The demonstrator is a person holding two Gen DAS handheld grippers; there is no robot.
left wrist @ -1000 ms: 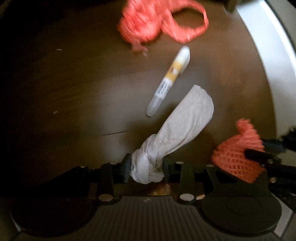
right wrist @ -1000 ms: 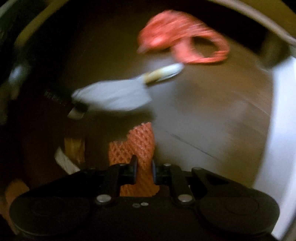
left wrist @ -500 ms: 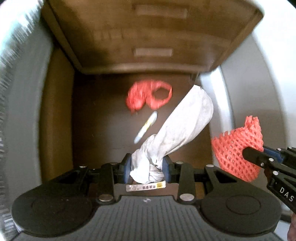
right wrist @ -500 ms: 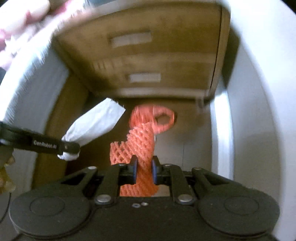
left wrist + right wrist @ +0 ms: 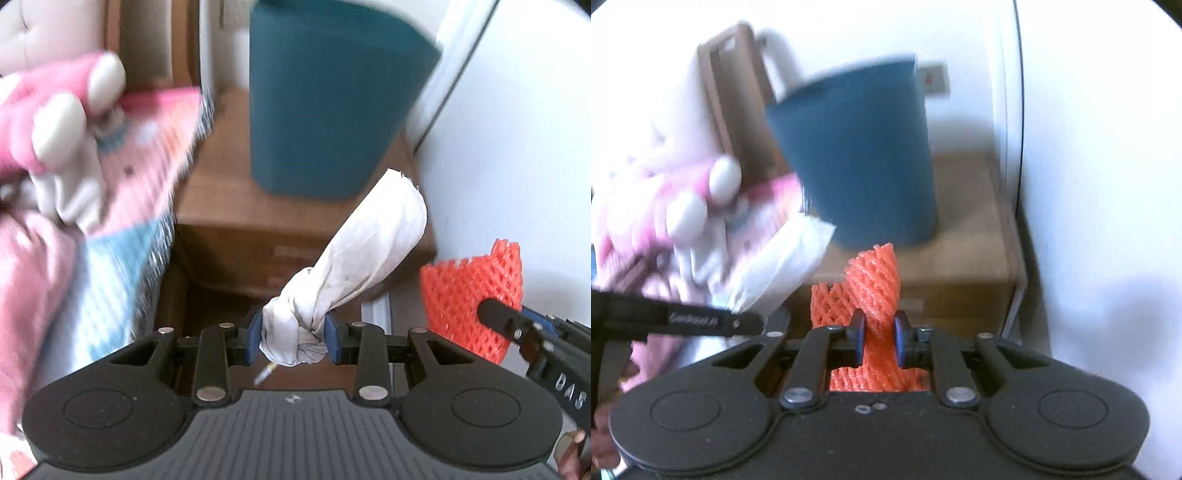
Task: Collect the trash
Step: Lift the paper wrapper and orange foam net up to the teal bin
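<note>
Left tool clenched on twisted white tissue, right tool clenched on orange foam fruit net. Both held toward teal trash bin on wooden nightstand, likely for dropping in.

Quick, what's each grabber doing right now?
Left gripper: jaws closed on the twisted white paper wad.
Right gripper: jaws closed on the orange foam net.
</note>
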